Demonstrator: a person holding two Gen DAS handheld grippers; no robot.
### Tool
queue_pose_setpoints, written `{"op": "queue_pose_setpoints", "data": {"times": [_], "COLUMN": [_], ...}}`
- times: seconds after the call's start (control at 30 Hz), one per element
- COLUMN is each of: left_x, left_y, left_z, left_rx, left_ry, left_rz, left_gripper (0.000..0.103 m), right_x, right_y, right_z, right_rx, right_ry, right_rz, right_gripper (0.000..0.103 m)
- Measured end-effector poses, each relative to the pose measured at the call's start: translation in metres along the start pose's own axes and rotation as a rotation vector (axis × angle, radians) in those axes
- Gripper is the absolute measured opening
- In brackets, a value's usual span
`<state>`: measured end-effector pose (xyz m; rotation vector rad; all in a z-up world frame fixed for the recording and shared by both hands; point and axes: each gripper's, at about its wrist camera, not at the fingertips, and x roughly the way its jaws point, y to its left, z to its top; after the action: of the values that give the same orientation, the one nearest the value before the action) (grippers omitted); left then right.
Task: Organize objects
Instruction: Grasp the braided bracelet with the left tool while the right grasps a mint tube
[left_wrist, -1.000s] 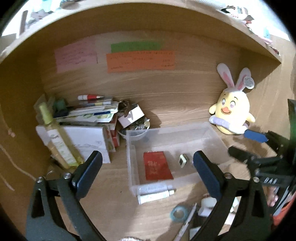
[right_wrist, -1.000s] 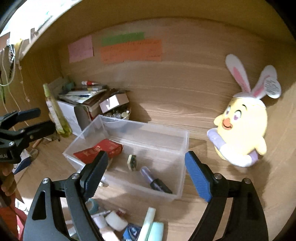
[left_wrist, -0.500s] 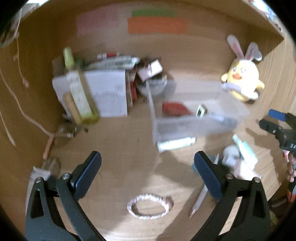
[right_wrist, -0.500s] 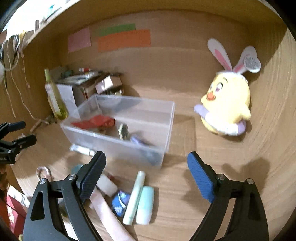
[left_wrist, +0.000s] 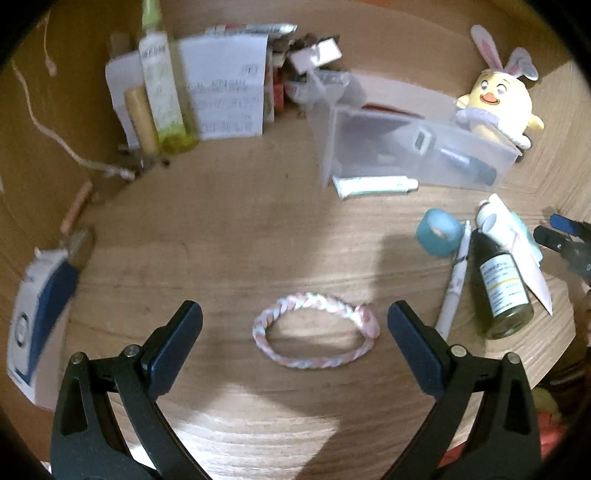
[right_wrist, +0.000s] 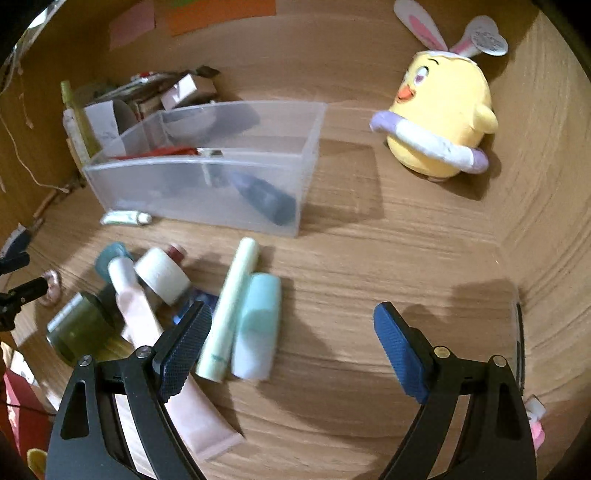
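A pink, white and blue braided bracelet (left_wrist: 314, 330) lies on the wooden desk between the fingers of my left gripper (left_wrist: 293, 312), which is open and holds nothing. My right gripper (right_wrist: 291, 314) is open too and hangs over loose toiletries: a pale green tube (right_wrist: 231, 310), a mint bottle (right_wrist: 256, 325), a pink tube (right_wrist: 147, 325) and a white roll (right_wrist: 162, 275). Its left finger stands just beside the pale green tube. A clear plastic bin (right_wrist: 207, 173) behind them holds a red packet and a dark tube. A white tube (left_wrist: 373, 184) lies by the bin's front wall.
A teal tape roll (left_wrist: 439, 232), a white pen (left_wrist: 456, 280) and a green glass bottle (left_wrist: 502, 288) lie right of the bracelet. A yellow plush chick (right_wrist: 439, 122) sits at the back right. A white box (left_wrist: 229, 96) and a tall bottle (left_wrist: 162, 85) stand at the back left.
Both grippers have come down and tipped toward the desk. The left view has swung from the bin to the bracelet, the right from the bin to the toiletries. Both stay open.
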<state>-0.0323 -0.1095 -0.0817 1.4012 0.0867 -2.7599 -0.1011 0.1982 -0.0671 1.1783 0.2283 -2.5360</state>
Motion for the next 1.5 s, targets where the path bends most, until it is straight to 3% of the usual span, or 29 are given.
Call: {"op": "queue_pose_setpoints", "data": {"times": [0.23,0.43,0.67,0.7,0.73,1.03,1.5], "left_x": [0.007,0.010,0.003,0.002,0.002,-0.011,-0.055], "left_y": [-0.005,-0.017,-0.023,-0.024,-0.025,-0.023,-0.035], "left_z": [-0.005,-0.007,-0.006,-0.006,-0.005,0.010,0.084], "left_rx": [0.004,0.038,0.081,0.087,0.091,0.042,0.024], "left_ry": [0.022,-0.003,-0.056,-0.057,-0.058,-0.109,-0.309], "left_rz": [-0.029,-0.004,-0.030,-0.035,-0.035,-0.058,-0.106], "left_gripper": [0.102,0.097,0.032,0.021,0.016,0.015,0.015], "right_x": [0.004,0.015,0.020,0.019,0.019,0.005,-0.043], "right_y": [-0.007,0.001,0.008,0.008,0.008,0.000,0.001], "right_z": [-0.006,-0.002,-0.001,-0.002,-0.003,-0.001,0.052], "right_rx": [-0.003,-0.044,-0.068,-0.069,-0.069,-0.027,0.004], "right_ry": [0.023,0.057,0.066,0.061,0.055,-0.008,-0.209], "right_rz": [-0.027,-0.013,0.035,0.033,0.034,0.039,0.093], "right_gripper": [0.086,0.071,0.023,0.023,0.023,0.023,0.023]}}
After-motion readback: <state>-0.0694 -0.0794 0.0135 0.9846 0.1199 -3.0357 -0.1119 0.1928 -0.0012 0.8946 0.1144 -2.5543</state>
